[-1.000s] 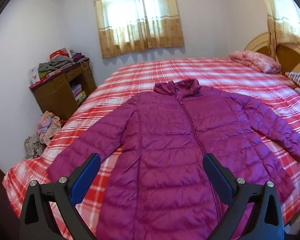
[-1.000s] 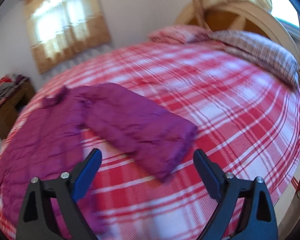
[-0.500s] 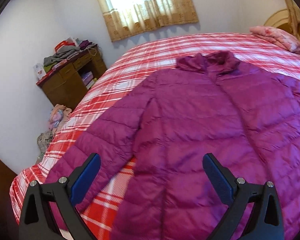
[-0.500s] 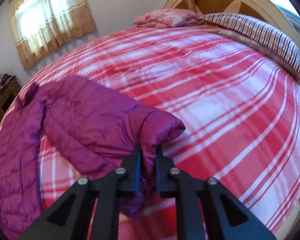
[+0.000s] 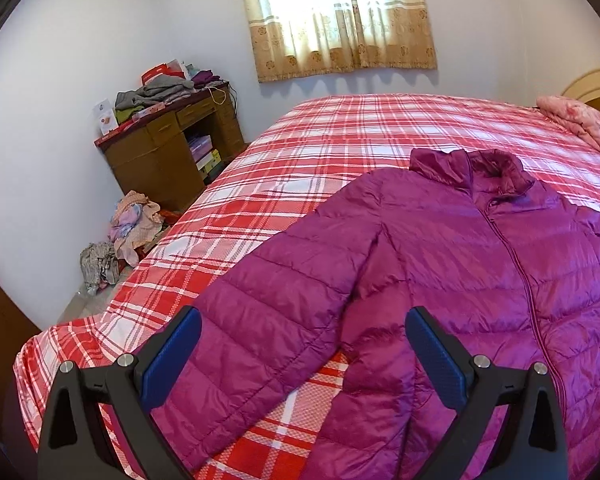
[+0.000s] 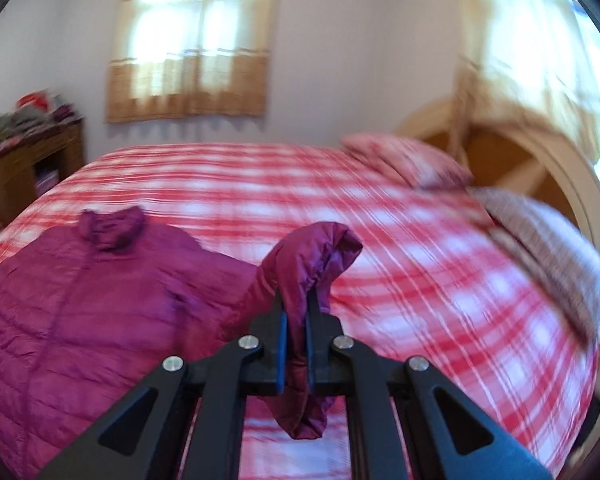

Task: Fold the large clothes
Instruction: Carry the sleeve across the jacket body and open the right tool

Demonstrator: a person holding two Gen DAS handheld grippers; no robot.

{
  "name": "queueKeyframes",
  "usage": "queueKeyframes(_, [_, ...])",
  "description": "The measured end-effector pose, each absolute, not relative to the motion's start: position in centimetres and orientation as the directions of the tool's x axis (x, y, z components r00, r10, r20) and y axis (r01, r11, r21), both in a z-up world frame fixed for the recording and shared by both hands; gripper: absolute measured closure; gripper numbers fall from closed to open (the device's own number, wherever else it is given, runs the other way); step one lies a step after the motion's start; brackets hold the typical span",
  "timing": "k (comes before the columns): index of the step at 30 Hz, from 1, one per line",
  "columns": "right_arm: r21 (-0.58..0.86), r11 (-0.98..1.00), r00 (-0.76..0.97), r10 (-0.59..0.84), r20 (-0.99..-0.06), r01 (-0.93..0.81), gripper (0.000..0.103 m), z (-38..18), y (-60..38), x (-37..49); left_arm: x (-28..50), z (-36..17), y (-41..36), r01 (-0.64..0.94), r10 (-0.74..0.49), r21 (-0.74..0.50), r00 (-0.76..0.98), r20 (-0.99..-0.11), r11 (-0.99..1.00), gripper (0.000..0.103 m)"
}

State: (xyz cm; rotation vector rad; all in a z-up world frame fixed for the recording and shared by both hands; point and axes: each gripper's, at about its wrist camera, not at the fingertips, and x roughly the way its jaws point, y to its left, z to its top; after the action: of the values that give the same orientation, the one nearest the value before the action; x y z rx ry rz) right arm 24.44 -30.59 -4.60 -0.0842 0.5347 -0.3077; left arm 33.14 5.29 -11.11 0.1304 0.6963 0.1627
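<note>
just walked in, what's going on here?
A person with two handheld grippers is starting to fold a purple puffer jacket spread front-up on a red plaid bed. The right gripper is shut on the end of one sleeve and holds it lifted off the bed. The left gripper is open, hovering over the other sleeve, which lies flat. No fold is made yet.

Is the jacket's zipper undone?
No, the purple jacket lies flat on the bed with its zipper closed up to the collar.
</note>
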Motion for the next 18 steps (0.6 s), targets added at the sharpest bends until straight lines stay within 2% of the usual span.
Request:
queueKeyframes(6, [-0.258,0.962,0.849,-0.207,-0.486,0.087,0.094,-5.9,-21.2,28.4,32.7,-11.6,7.1,-0.119,0.194,0.160,0.759,-0.621,0.980,0.001])
queueKeyframes(15, [-0.355,0.931,0.815,-0.140,-0.562,-0.086,0.094,-13.6,-11.1,34.1,32.3,-12.8,10.9,-0.189,0.254,0.169,0.733,-0.631,0.967,0.001])
queueKeyframes(16, [-0.360,0.929,0.810,-0.141,-0.569,-0.091,0.093,-14.1,-10.8,34.2,32.4,-13.0,11.2,-0.195,0.256,0.166,0.729,-0.635,0.967,0.001])
queueKeyframes(17, [-0.367,0.925,0.803,-0.141,-0.578,-0.102,0.088,-14.8,-10.2,34.4,32.5,-13.1,11.5,-0.202,0.259,0.163,0.723,-0.640,0.966,0.001])
queueKeyframes(18, [-0.362,0.924,0.800,-0.124,-0.587,-0.122,0.076,-15.3,-9.5,34.5,32.6,-13.2,11.9,-0.209,0.262,0.159,0.717,-0.646,0.965,0.001])
